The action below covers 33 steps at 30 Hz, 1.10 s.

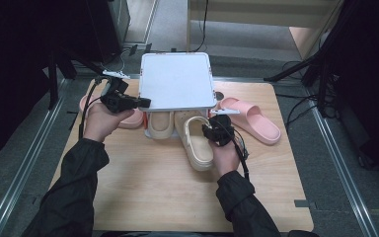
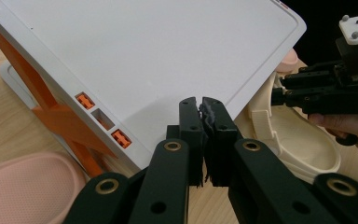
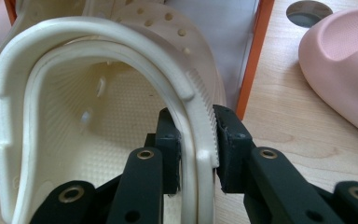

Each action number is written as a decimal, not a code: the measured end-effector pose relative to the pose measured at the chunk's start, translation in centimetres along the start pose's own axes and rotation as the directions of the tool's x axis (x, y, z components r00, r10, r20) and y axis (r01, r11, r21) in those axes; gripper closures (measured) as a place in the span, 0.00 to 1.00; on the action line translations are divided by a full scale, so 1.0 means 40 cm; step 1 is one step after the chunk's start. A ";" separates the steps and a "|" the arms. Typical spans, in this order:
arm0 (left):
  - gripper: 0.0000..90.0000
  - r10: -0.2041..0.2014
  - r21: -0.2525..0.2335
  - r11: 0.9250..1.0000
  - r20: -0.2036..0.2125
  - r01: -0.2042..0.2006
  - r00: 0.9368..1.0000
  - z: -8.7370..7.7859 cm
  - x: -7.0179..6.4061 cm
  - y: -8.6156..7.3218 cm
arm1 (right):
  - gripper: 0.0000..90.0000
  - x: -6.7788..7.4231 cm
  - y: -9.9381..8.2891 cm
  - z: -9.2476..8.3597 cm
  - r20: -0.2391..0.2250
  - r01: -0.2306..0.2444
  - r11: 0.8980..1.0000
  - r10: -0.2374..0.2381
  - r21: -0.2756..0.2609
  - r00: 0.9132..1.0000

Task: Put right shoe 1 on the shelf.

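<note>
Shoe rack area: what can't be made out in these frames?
- Toes of both cream clogs: high view, under the white rack top.
- Left pink slide: high view, mostly behind the left gripper and hand.
- Right pink slide: right gripper view, cut by the frame edge.

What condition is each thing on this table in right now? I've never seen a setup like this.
Left gripper: shut, holding nothing, over the white rack top.
Right gripper: shut on the cream clog's side wall.
Cream clog: toe under the rack, heel sticking out.
Second cream clog: lying under the rack.
White rack: upright on orange legs.
Right pink slide: flat beside the rack.
Left pink slide: flat, partly hidden.
</note>
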<state>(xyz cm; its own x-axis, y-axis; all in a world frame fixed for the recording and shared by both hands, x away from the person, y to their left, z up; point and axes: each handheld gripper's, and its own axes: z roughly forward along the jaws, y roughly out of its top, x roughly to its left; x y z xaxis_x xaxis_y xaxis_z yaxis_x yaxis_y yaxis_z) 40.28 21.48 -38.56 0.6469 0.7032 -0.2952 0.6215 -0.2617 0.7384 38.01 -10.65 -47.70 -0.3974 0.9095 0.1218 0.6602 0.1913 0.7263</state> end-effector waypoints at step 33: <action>0.99 0.001 -0.015 1.000 -0.015 -0.001 1.000 0.003 0.003 -0.004 | 0.57 -0.019 -0.060 -0.137 -0.172 0.055 0.998 -0.061 -0.041 0.983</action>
<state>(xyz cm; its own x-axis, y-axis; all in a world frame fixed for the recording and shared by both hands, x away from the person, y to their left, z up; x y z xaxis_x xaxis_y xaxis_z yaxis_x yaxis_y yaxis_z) 40.31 21.53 -38.78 0.6407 0.7129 -0.2851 0.6140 -0.2528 0.7478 33.25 -13.81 -45.82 -0.5406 0.8192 0.1913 0.6109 0.2259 0.7588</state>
